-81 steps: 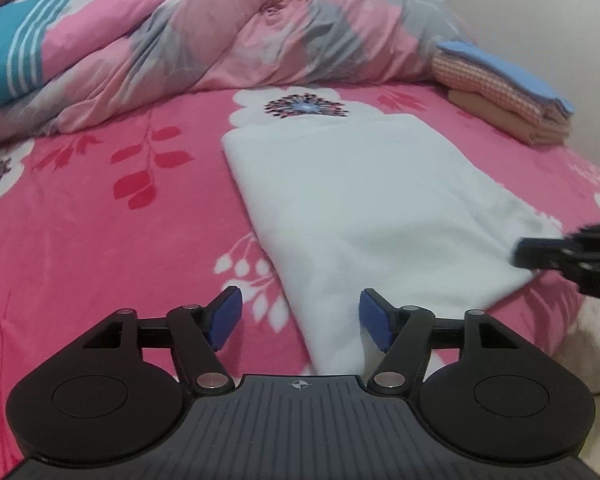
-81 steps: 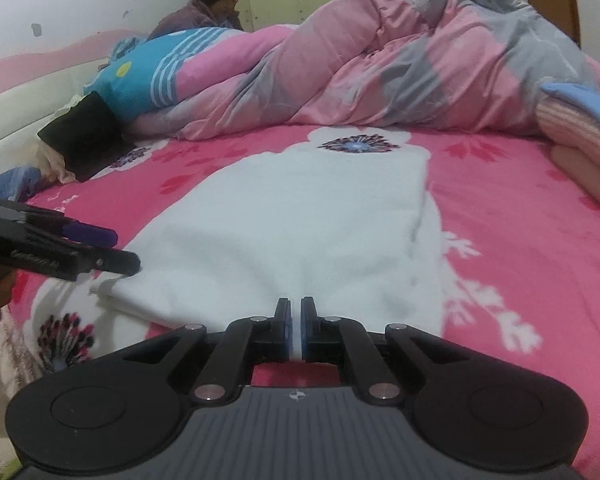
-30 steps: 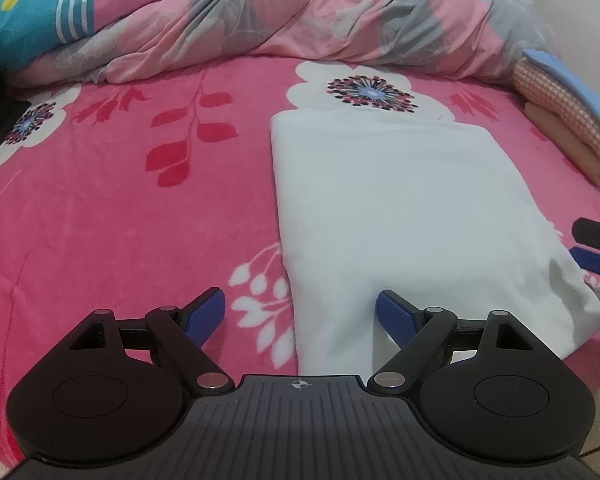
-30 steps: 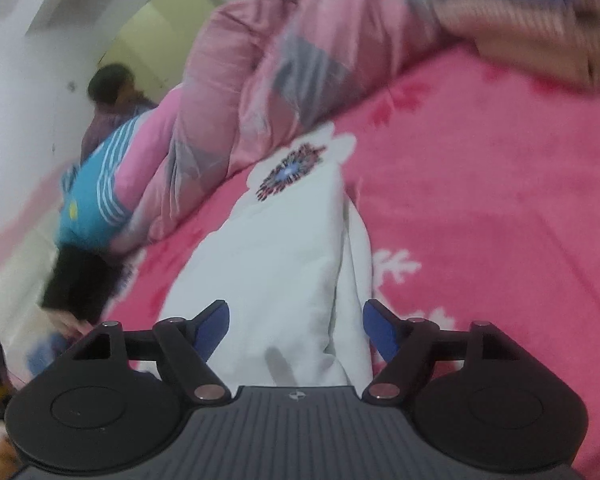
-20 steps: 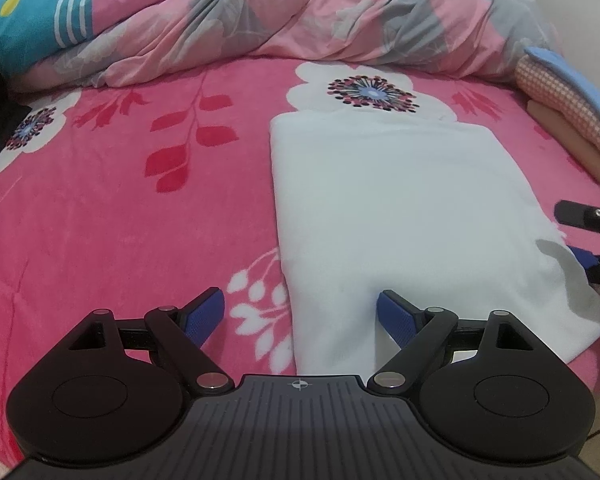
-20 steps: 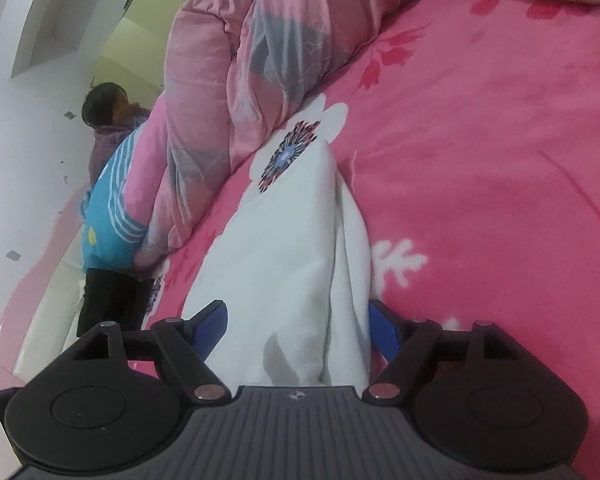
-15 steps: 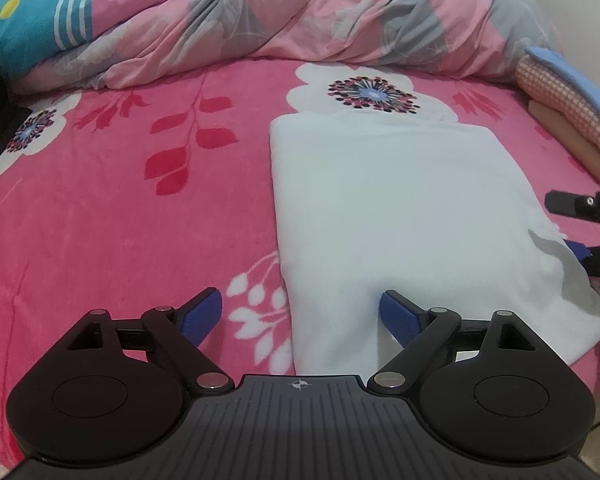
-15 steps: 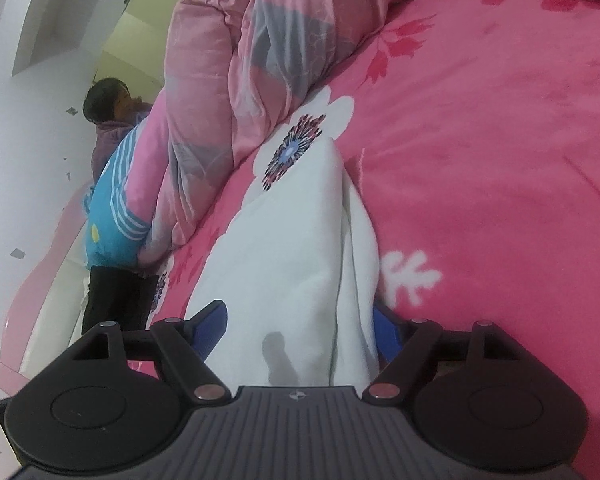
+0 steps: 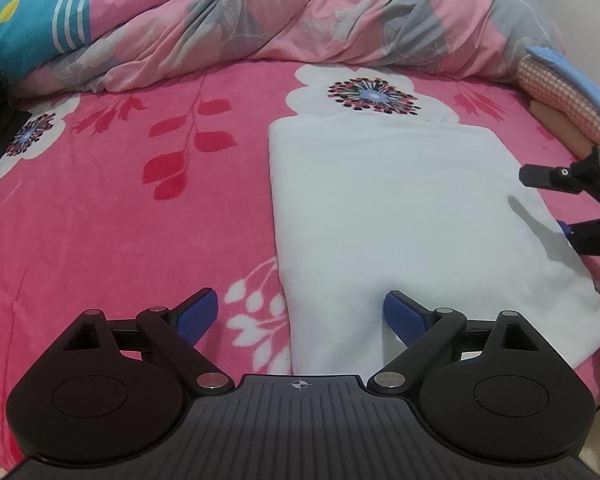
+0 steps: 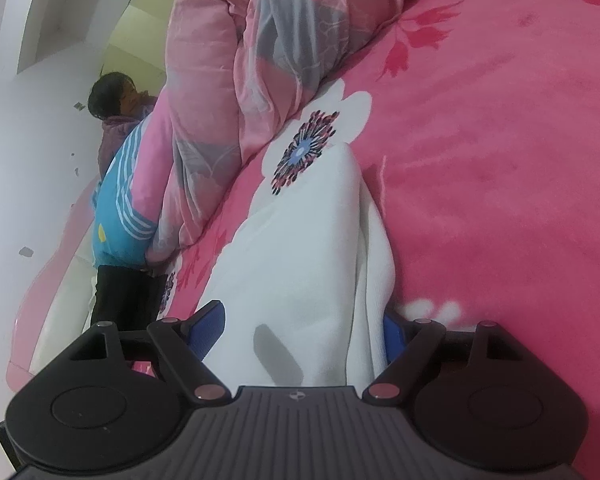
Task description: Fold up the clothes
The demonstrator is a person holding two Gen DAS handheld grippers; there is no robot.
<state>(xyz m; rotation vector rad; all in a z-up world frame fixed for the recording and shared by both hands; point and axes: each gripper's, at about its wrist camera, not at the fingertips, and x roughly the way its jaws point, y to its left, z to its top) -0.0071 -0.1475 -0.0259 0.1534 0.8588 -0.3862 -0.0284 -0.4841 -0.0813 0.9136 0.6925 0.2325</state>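
The white, soft knit garment already folded into a long rectangle (image 9: pixel 400 216) lies flat on the bright pink floral bed cover (image 9: pixel 120 208), its far end touching the white flower print at twelve o'clock and its near end running under the left gripper (image 9: pixel 300 312). That gripper hovers over the near left corner with its blue-padded fingers (image 9: pixel 198 312) spread wide, one over the cover and one over the cloth, gripping nothing. The right gripper (image 10: pixel 300 328) sits at the garment's three o'clock edge, turned on its side, its fingers (image 10: pixel 208 324) also spread with the layered edge lying between them but not yet pinched; in the left wrist view it shows at the right border (image 9: pixel 572 208). The cloth looks light, limp and fairly thick, so it should drape and sag from any single hold and the stacked layers may slide apart. The better hold is probably at the two near corners, taking all layers together close to the edge, then carrying them towards twelve o'clock for the next fold. A crumpled pink and grey quilt (image 9: pixel 300 12) and a stack of folded cloths (image 9: pixel 568 92) lie well apart from it.
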